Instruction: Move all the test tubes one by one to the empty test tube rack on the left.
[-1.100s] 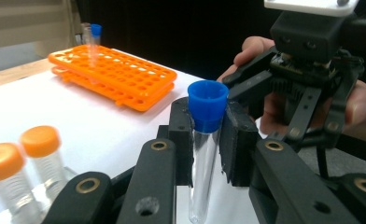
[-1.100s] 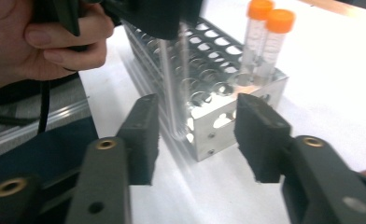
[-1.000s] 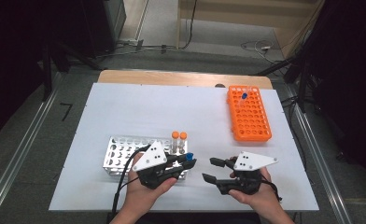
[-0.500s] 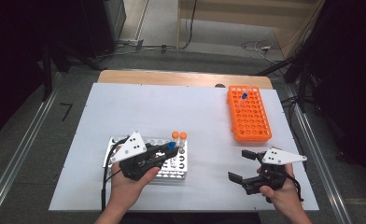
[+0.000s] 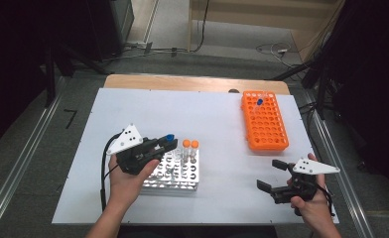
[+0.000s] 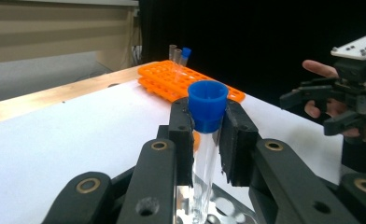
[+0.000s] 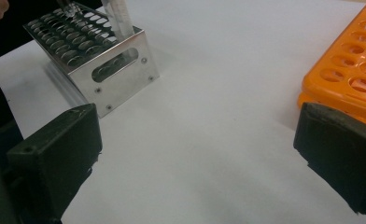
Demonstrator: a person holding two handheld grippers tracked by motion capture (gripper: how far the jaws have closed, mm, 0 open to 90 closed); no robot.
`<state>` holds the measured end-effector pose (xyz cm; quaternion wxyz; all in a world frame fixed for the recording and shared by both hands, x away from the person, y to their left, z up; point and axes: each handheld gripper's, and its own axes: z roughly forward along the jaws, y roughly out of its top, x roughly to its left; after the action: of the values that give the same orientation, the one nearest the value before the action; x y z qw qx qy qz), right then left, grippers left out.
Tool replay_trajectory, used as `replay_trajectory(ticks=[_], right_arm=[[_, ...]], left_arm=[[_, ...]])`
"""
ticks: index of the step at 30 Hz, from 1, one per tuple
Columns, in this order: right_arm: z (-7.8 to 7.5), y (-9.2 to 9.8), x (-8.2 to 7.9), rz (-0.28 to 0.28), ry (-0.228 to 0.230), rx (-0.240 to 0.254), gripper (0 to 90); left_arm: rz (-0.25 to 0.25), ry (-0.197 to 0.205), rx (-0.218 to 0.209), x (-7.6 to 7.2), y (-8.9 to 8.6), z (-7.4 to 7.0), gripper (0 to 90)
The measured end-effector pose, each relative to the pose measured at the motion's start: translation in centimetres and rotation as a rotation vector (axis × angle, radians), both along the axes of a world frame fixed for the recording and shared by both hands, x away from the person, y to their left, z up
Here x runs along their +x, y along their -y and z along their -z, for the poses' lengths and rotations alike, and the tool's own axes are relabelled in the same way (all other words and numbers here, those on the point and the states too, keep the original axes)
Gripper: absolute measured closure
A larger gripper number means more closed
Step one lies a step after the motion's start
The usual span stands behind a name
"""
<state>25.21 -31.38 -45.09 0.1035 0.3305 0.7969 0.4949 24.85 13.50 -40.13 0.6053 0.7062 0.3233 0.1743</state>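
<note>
Blue-capped tube (image 6: 207, 112) clamped in left tool (image 5: 168, 145) — above metal rack (image 5: 178, 173), right tool (image 5: 272, 175) spread wide, nothing held

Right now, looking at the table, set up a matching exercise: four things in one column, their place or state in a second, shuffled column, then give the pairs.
Things:
1. blue-capped tube
2. orange rack
3. metal rack
4. right gripper

Places or states:
A. jaws wide open, nothing between them
B. clamped in the left gripper
C. far right part of the table, one blue-capped tube standing in it
D. near the front edge, under the left gripper, two orange-capped tubes in it

Pairs: 1-B, 2-C, 3-D, 4-A
</note>
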Motion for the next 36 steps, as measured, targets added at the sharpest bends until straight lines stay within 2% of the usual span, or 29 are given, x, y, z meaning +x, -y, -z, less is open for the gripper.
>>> replay_trajectory(ticks=[10,15,22,26,33,36], right_arm=[[0.5,0.7,0.5,0.021,-0.011,0.004,0.0],[0.6,0.8,0.6,0.023,-0.015,0.002,0.0],[0.8,0.7,0.6,0.017,-0.021,0.0,0.0],[0.8,0.6,0.6,0.017,-0.02,0.0,0.0],[1.0,0.7,0.7,0.021,-0.028,0.001,0.0],[1.0,0.7,0.7,0.02,-0.028,0.004,0.0]], left_arm=[[-0.047,-0.017,0.02,2.0,0.6,1.0,76.7],[-0.079,-0.011,0.058,2.6,1.0,1.5,76.8],[-0.085,-0.027,0.085,2.9,1.4,2.4,76.8],[-0.088,-0.05,0.094,3.0,1.4,3.0,76.7],[-0.091,-0.073,0.158,2.6,2.0,3.3,76.6],[-0.081,-0.085,0.172,2.5,2.2,3.3,76.4]])
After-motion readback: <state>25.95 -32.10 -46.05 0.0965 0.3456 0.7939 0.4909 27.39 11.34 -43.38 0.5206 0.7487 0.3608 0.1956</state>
